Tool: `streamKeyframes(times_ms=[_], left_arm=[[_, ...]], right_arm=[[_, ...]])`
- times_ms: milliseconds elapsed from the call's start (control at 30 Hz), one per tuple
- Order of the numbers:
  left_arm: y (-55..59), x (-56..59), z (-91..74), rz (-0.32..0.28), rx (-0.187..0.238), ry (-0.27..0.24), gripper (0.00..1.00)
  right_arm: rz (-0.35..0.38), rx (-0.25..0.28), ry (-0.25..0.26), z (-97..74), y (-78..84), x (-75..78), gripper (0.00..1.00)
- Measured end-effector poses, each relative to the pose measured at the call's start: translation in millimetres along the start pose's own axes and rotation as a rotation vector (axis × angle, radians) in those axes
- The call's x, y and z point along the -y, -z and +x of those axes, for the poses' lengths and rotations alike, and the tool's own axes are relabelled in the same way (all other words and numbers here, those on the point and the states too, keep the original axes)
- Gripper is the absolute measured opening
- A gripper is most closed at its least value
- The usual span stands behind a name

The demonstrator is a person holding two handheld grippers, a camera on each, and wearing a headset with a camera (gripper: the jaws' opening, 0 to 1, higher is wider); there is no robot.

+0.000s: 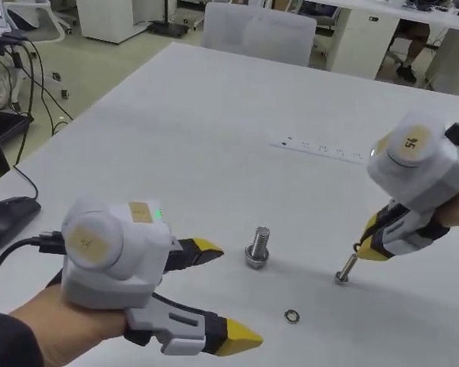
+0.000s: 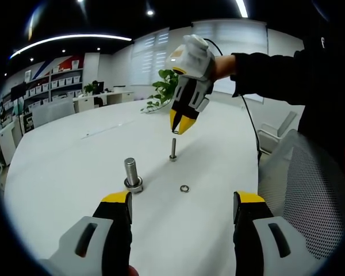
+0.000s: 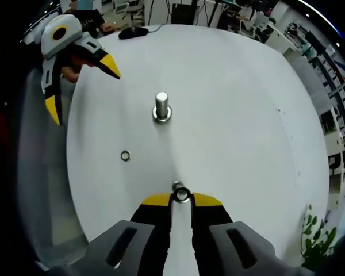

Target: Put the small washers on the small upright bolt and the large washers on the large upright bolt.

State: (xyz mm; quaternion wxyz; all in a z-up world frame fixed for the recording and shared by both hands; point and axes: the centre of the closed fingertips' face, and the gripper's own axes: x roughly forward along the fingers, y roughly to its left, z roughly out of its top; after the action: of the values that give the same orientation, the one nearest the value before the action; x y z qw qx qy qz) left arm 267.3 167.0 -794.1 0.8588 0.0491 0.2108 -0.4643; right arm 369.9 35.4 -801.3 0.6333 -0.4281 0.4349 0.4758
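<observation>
The white table (image 1: pixel 214 138) carries all the parts. A white power strip (image 1: pixel 321 147) lies flat on its far side, and a dark mouse (image 1: pixel 8 218) sits at its left edge.

Left gripper (image 1: pixel 231 292): held low over the near left part of the table. Its jaws stand wide apart with nothing between them. They point towards the large bolt and the loose washer.

Right gripper (image 1: pixel 365 248): held above the right part of the table, tilted down. Its yellow tips sit directly over the top of the small bolt. In the right gripper view the jaws are nearly together, clamped on a small washer (image 3: pixel 181 195). This washer is just at the top end of the small bolt; whether it has passed over the thread cannot be told.

Large bolt (image 1: pixel 258 245): stands upright near the middle of the table, between the two grippers. A stack of washers (image 1: pixel 256 258) rings its base.

Small bolt (image 1: pixel 346 269): stands on its head to the right of the large bolt, well apart from it.

Loose washer (image 1: pixel 292 316): a small ring lying flat on the table, nearer the person than either bolt, touching neither bolt and neither gripper.
</observation>
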Motion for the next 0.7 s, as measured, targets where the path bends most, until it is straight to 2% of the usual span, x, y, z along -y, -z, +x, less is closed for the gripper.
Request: streamKeyframes(times_ms=[367,700], left_arm=[[2.5,-0.4,0.5,-0.007,-0.011,-0.004,0.71],[4.4,-1.6,0.8,-0.012,-0.018,-0.008,0.71]], right_arm=[[-0.002,-0.019,-0.019,9.8,6.4,0.4,0.13],[-0.005,-0.014,-0.026,14.5,5.5,0.9,0.13]])
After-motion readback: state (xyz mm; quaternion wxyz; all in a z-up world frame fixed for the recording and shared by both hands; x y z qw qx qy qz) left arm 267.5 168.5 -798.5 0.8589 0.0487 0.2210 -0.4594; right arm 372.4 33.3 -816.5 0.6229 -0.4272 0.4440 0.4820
